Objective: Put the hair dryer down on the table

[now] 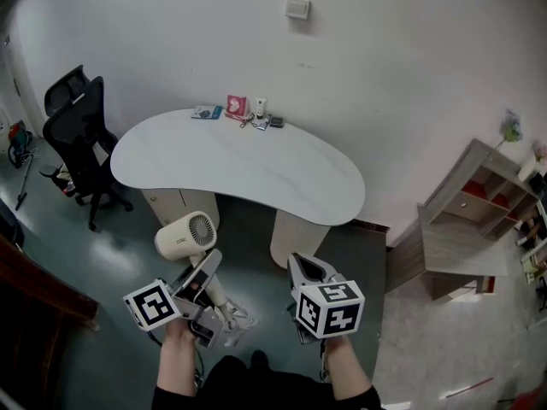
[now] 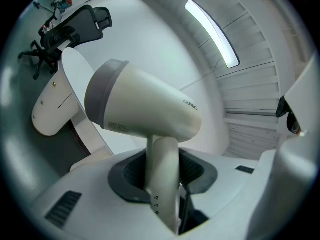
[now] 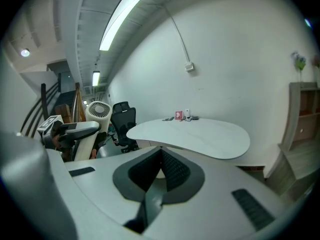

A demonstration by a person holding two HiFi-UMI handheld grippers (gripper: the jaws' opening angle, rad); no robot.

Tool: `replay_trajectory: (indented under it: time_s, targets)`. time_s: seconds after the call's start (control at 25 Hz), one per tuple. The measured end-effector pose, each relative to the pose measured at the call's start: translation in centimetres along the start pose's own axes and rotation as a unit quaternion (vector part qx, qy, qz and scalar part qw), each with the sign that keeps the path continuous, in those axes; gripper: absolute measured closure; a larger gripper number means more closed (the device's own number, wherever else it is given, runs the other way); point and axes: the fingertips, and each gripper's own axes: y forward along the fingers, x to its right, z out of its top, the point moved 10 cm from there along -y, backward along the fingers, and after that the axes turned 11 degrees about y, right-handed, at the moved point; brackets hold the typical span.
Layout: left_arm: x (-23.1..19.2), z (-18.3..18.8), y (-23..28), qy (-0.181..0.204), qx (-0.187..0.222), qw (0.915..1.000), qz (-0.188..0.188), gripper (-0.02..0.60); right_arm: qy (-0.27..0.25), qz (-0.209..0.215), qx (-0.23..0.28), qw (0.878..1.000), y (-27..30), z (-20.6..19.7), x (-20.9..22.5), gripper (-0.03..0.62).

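Evidently mid-carry: the left tool [image 1: 203,273] clamps the hair dryer [image 1: 185,234] by its handle, short of the tabletop [image 1: 256,173]. The right tool [image 1: 305,272] is closed and empty. Next, the dryer needs carrying forward and lowering.

On the handle [image 2: 162,176] of the hair dryer [image 2: 145,106] I can read a small column of switch marks: 2, 1 and 0, from the top down. A short brand word sits on the barrel's side, perhaps starting with C, and a block of fine print lies near its grey rear band. Both are too small for me to read.
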Motion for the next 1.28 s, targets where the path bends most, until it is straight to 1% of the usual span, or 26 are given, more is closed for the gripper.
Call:
replay_trajectory:
  time_s: [0.16, 0.36, 0.6, 0.8, 1.04, 1.28]
  targets:
    - [0.0, 0.5, 0.3, -0.003, 0.009, 1.0000, 0.002, 0.439, 0.005, -0.004, 0.007, 1.000, -0.1, 0.5, 0.6, 0.592]
    - [-0.1, 1.4, 1.0, -0.002, 0.021, 0.9998, -0.006, 0.440, 0.009, -0.011, 0.015, 1.000, -0.2, 1.2, 1.1, 0.592]
    - [-0.2, 2.4, 2.0, 0.010, 0.021, 0.9997, -0.008, 0.440, 0.012, -0.017, 0.016, 1.000, 0.4, 1.6, 1.8, 0.592]
    - [-0.7, 3.0, 3.2, 0.008, 0.017, 0.9998, -0.010, 0.439, 0.017, -0.022, 0.016, 0.999, 1.3, 2.1, 2.1, 0.592]
    - [-2.9, 4.9, 5.5, 0.008, 0.011, 0.9999, -0.011, 0.440, 0.020, -0.030, 0.013, 0.999, 4.3, 3.1, 2.3, 0.592]
    - [-6.3, 8.2, 8.7, 0.003, -0.003, 1.0000, -0.006, 0.440, 0.023, -0.038, 0.004, 0.999, 9.6, 5.0, 2.1, 0.592]
